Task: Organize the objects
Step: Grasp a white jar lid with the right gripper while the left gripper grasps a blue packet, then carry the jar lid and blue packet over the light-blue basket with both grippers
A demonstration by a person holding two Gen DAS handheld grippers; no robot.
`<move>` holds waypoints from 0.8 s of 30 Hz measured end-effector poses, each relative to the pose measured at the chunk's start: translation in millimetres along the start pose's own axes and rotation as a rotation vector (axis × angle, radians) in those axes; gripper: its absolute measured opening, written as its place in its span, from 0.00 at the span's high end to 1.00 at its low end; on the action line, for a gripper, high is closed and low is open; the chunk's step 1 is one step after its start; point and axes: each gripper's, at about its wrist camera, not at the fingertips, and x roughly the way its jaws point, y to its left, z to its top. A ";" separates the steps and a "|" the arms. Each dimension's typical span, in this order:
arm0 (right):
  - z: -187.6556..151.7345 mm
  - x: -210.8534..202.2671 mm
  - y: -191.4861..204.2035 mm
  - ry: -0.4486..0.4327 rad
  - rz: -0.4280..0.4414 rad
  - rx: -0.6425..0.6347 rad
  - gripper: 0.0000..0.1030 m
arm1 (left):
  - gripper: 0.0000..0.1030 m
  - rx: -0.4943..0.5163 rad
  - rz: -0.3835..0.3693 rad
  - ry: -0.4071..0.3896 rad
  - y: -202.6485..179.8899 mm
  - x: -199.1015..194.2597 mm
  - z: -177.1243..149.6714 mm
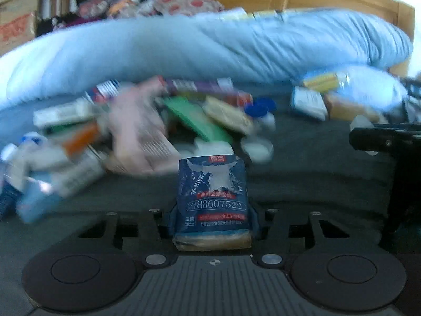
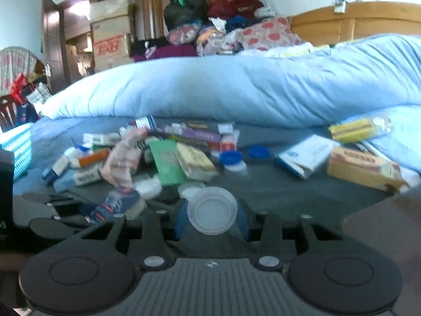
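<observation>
A dark blue tissue packet (image 1: 213, 194) with white and red print stands upright between the blue fingers (image 1: 173, 218) of my left gripper (image 1: 212, 218), which is shut on its sides. In the right wrist view my right gripper (image 2: 212, 220) is shut on a clear round plastic lid (image 2: 212, 210), one blue finger (image 2: 181, 222) on each side of it. The same blue packet (image 2: 115, 205) shows low on the left of that view. Behind both lies a jumbled pile of small boxes and packets (image 2: 147, 155) on a dark grey sheet (image 2: 276, 187).
A rolled light blue duvet (image 2: 236, 87) walls off the far side. A white-and-blue box (image 2: 307, 155) and a yellow box (image 2: 363, 168) lie to the right, blue caps (image 2: 231, 156) in the middle. A turquoise basket (image 2: 18, 144) stands at the left edge.
</observation>
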 end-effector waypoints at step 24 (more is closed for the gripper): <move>254.8 166.4 421.5 0.161 0.810 -0.345 0.59 | 0.51 -0.470 0.943 -0.111 369.9 -308.1 30.6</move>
